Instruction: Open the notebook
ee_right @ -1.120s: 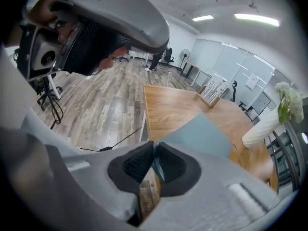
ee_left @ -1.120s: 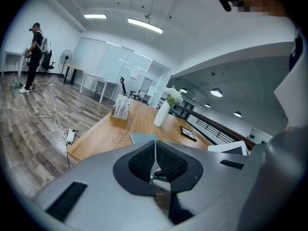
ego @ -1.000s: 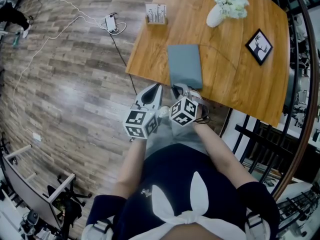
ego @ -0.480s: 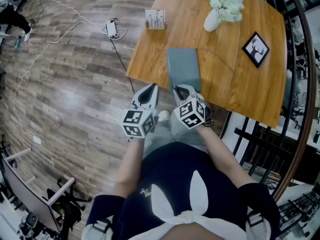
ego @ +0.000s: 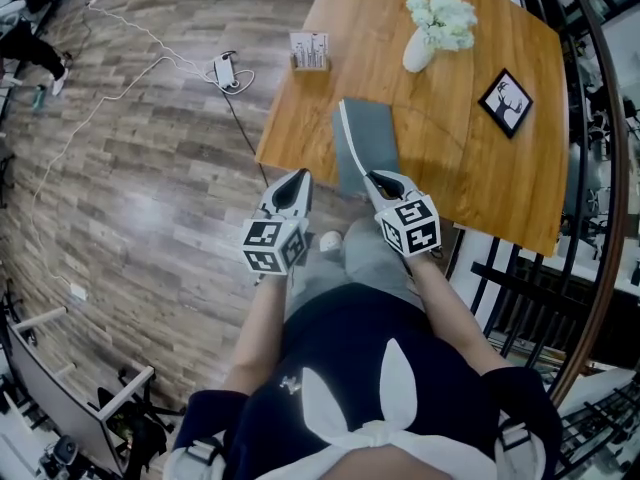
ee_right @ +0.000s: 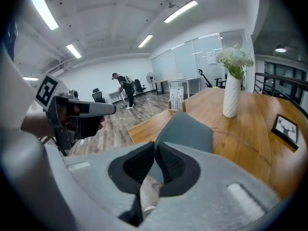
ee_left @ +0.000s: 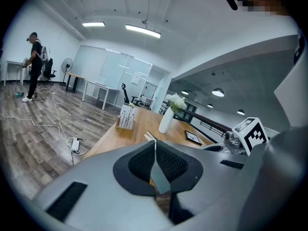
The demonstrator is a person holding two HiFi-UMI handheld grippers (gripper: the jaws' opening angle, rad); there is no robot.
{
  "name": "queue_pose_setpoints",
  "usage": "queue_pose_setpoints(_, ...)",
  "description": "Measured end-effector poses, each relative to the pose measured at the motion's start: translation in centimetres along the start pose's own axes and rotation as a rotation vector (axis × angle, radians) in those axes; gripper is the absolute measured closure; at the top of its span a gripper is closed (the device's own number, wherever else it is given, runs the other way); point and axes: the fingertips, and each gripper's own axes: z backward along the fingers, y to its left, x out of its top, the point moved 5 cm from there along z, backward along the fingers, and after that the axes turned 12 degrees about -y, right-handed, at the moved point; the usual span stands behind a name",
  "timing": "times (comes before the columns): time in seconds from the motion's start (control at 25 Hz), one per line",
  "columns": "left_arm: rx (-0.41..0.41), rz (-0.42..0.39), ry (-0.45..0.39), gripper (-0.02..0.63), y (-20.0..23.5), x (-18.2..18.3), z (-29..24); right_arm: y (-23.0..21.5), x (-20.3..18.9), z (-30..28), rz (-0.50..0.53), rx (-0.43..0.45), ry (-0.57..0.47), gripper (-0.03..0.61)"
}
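A grey-blue notebook (ego: pixel 368 138) lies on the wooden table (ego: pixel 480 178) near its front edge. My right gripper (ego: pixel 376 178) is shut on the near edge of its cover, which is lifted and tilted, with a white line of page edges showing along its left side. In the right gripper view the cover (ee_right: pixel 187 131) rises from between the shut jaws of the right gripper (ee_right: pixel 155 147). My left gripper (ego: pixel 292 182) hovers just left of the notebook at the table's edge, shut and holding nothing; its left gripper view shows the pads of the left gripper (ee_left: pixel 155 146) meeting.
Farther back on the table stand a white vase of flowers (ego: pixel 425 38), a black picture frame (ego: pixel 503 101) and a card holder (ego: pixel 309 50). A power strip with cables (ego: pixel 222 70) lies on the wood floor at left. A dark railing (ego: pixel 600 168) runs along the right.
My right gripper has risen and rolled, lifting the near edge of the cover off the pages. The left gripper has hardly moved.
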Motion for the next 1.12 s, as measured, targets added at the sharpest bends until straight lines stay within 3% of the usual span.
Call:
queue_pose_setpoints(0.36, 0.008, -0.006, -0.010, 0.589, 0.0, 0.8, -0.2, -0.8, 0.3, 1.2, -0.129, 0.005, -0.032, 0.554)
queue_pose_setpoints(1.12, 0.069, -0.009, -0.038, 0.589, -4.2, 2.0, -1.9, -4.5, 1.7, 4.5, -0.276, 0.054, -0.071, 0.552)
